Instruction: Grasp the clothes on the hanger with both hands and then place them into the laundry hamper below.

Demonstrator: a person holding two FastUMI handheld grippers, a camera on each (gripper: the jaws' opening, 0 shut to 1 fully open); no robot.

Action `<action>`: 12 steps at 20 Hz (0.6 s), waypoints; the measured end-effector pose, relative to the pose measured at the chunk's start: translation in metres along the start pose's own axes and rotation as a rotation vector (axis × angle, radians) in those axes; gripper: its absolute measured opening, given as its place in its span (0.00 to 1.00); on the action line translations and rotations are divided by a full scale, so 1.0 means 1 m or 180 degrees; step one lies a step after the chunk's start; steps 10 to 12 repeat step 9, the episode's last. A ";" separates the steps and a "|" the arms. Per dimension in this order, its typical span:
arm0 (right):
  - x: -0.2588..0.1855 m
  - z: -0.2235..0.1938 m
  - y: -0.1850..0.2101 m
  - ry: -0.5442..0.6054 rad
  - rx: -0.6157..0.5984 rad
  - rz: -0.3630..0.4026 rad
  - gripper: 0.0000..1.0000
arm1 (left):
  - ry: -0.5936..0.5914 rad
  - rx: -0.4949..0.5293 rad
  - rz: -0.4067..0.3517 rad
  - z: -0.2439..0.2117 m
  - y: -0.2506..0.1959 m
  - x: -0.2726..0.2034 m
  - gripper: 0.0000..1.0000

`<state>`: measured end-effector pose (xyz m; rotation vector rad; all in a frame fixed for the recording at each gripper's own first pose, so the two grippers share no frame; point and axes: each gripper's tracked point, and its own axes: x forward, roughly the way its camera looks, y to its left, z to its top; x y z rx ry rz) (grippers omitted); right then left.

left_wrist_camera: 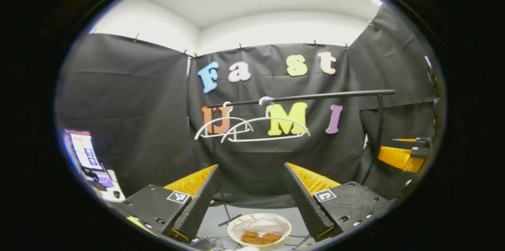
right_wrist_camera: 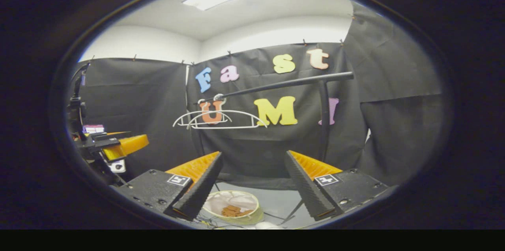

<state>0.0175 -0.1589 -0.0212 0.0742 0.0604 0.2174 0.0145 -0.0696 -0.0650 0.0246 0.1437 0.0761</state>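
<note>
Two bare white hangers (left_wrist_camera: 252, 128) hang on a black rail (left_wrist_camera: 315, 96) in front of the booth wall, with no clothes on them. Below, on the floor, a round pale hamper (left_wrist_camera: 233, 228) holds a white cloth (left_wrist_camera: 262, 222) and a brown garment (left_wrist_camera: 260, 237). My left gripper (left_wrist_camera: 250, 168) is open with nothing between its fingers, held above the hamper and short of the hangers. My right gripper (right_wrist_camera: 253, 154) is likewise open with nothing in it; its view has the hangers (right_wrist_camera: 219, 120) and hamper (right_wrist_camera: 257, 212). Each gripper appears off to the other's side: the right (left_wrist_camera: 406, 150), the left (right_wrist_camera: 114, 144).
The rail's upright post (left_wrist_camera: 379, 124) stands at the right, its legs spreading over the grey floor. Cables (left_wrist_camera: 221, 239) lie beside the hamper. A lit screen and a desk with small items (left_wrist_camera: 85, 152) sit at the far left.
</note>
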 end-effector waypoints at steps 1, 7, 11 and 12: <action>-0.013 0.002 -0.004 -0.0036 0.0061 0.0006 1.00 | -0.0002 0.0000 0.0063 0.003 0.003 -0.013 1.00; -0.048 0.000 0.008 -0.0100 0.0129 0.0023 0.99 | 0.0007 0.0064 0.0098 0.011 0.010 -0.061 1.00; -0.057 0.003 0.014 -0.0130 0.0075 -0.0006 0.99 | -0.0016 0.0052 0.0066 0.015 0.011 -0.070 1.00; -0.057 0.003 0.014 -0.0130 0.0075 -0.0006 0.99 | -0.0016 0.0052 0.0066 0.015 0.011 -0.070 1.00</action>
